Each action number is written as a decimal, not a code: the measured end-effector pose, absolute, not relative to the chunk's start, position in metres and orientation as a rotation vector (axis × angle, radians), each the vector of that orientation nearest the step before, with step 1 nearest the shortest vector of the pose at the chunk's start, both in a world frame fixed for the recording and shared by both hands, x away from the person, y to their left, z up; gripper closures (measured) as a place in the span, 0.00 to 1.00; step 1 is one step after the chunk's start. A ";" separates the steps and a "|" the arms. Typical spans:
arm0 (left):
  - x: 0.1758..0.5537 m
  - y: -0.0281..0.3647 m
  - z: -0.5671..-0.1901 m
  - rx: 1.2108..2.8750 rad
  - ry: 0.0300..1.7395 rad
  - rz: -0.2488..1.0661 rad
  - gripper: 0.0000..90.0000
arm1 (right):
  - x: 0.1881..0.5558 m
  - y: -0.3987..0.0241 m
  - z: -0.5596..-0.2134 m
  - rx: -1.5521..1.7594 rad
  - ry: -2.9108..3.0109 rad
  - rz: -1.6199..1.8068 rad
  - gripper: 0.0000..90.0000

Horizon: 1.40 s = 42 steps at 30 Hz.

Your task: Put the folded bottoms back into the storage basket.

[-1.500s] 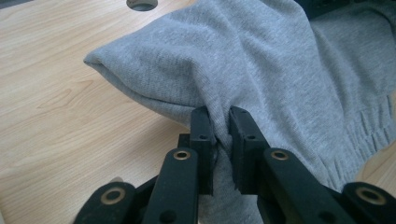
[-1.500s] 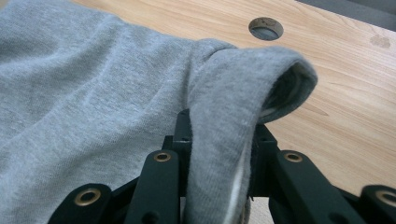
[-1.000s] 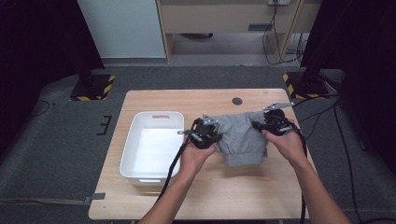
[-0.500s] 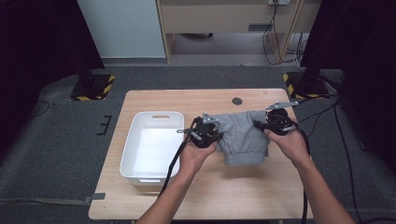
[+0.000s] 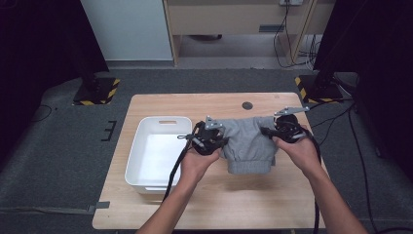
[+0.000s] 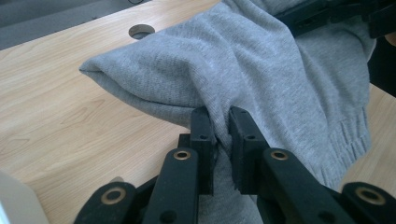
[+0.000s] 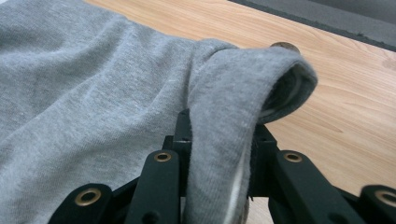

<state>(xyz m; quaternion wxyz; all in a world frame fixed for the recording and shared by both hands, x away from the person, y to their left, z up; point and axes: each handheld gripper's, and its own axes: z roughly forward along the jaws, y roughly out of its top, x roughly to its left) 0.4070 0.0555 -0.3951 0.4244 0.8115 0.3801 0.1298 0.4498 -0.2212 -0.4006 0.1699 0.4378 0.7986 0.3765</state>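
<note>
With both our left gripper [image 6: 222, 123] and right gripper [image 7: 219, 135] clenched on the grey garment [image 5: 248, 141], uneven pulling could slip a pinched fold free.

**Knit cloth, matt plastic, pale wood**

We see a soft grey knit garment [image 5: 249, 144], matt, ribbed along its hem at 6 o'clock. The left gripper [image 6: 222, 123] shows matt black plastic with brass-coloured rivets. The table [image 5: 185, 105] is smooth light wood; the bin [image 5: 146, 134] at 9 o'clock looks like smooth white plastic.
</note>
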 end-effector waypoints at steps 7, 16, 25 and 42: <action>0.407 0.063 -0.394 2.009 0.969 0.314 0.90 | 0.450 -0.213 -0.392 1.222 2.277 1.077 0.80; 0.408 0.070 -0.388 2.002 0.966 0.322 0.90 | 0.455 -0.207 -0.383 1.207 2.292 1.078 0.79; 0.406 0.087 -0.376 1.988 0.973 0.348 0.90 | 0.458 -0.190 -0.373 1.176 2.303 1.098 0.80; 0.405 0.113 -0.369 1.969 0.990 0.364 0.90 | 0.463 -0.165 -0.363 1.131 2.334 1.113 0.79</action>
